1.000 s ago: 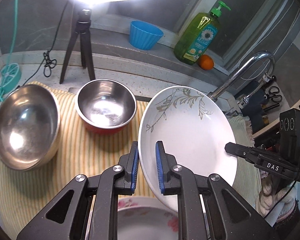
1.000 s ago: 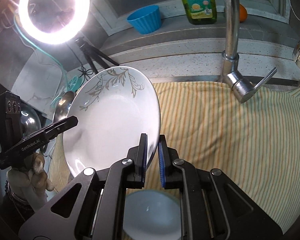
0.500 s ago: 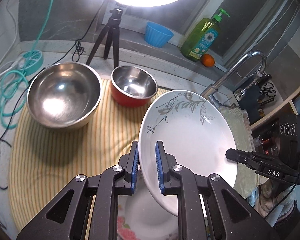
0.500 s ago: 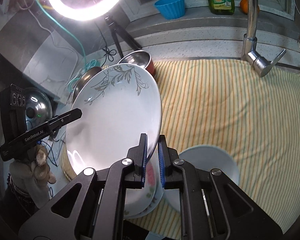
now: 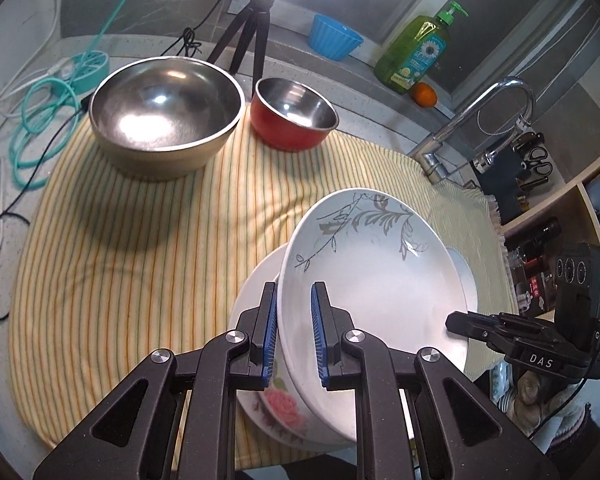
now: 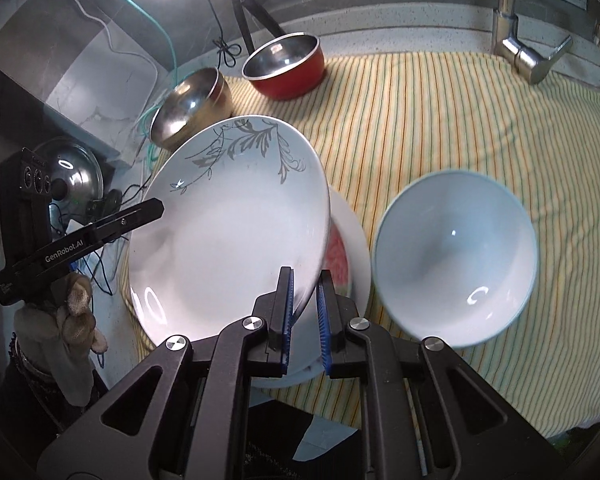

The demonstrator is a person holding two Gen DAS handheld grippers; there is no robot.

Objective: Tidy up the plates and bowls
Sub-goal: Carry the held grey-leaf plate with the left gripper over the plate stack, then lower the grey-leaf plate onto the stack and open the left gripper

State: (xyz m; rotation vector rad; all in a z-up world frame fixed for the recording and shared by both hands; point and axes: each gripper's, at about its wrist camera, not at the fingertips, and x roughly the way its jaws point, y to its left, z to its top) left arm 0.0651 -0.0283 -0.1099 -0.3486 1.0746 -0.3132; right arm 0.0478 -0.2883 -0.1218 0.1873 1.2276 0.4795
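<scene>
A white plate with a grey leaf pattern (image 5: 376,272) (image 6: 236,228) hangs tilted between both grippers. My left gripper (image 5: 294,332) is shut on its near rim, and my right gripper (image 6: 305,312) is shut on the opposite rim. Directly beneath it lies a white plate with a pink rose (image 5: 280,400) (image 6: 350,248) on the striped cloth (image 5: 140,240) (image 6: 440,120). A white bowl (image 6: 456,256) stands just right of the rose plate. Farther back sit a large steel bowl (image 5: 166,116) (image 6: 190,108) and a red steel-lined bowl (image 5: 294,116) (image 6: 286,64).
A faucet (image 5: 480,120) (image 6: 516,28) rises at the cloth's far right. A tripod (image 5: 248,32), blue cup (image 5: 334,42), green soap bottle (image 5: 418,56) and orange (image 5: 424,94) line the back ledge. Teal cable (image 5: 40,120) coils at left. A gloved hand (image 6: 60,320) grips the left tool.
Both grippers have carried the leaf plate back toward the cloth's near edge and lower, over the rose plate. The steel bowls now sit farther away, and the white bowl has come into full view.
</scene>
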